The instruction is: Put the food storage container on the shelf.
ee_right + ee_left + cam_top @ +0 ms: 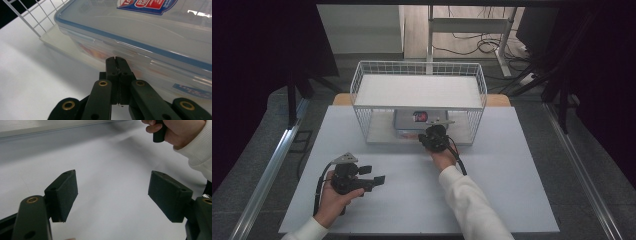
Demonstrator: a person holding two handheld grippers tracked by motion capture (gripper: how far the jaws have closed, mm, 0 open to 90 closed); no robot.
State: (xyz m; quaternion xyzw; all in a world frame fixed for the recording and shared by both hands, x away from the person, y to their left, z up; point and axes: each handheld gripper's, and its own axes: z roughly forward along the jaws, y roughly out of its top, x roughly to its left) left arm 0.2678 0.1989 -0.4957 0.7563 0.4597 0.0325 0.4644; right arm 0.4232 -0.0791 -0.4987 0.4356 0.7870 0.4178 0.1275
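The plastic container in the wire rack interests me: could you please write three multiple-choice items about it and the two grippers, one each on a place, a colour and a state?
1. Where does the plastic container sit?
A. on the rack's top shelf
B. on the rack's lower level
C. on the bare table beside the rack

2. What colour is the seal line round the container's lid?
A. blue
B. green
C. yellow

3. How do the jaws of the right gripper stand?
A. wide apart
B. closed together
C. clamped round a wire

Answers:
1 B: the high view shows it under the white shelf of the wire rack.
2 A: a blue line runs along the lid edge in the right gripper view.
3 B: the two pads meet, with nothing between them.
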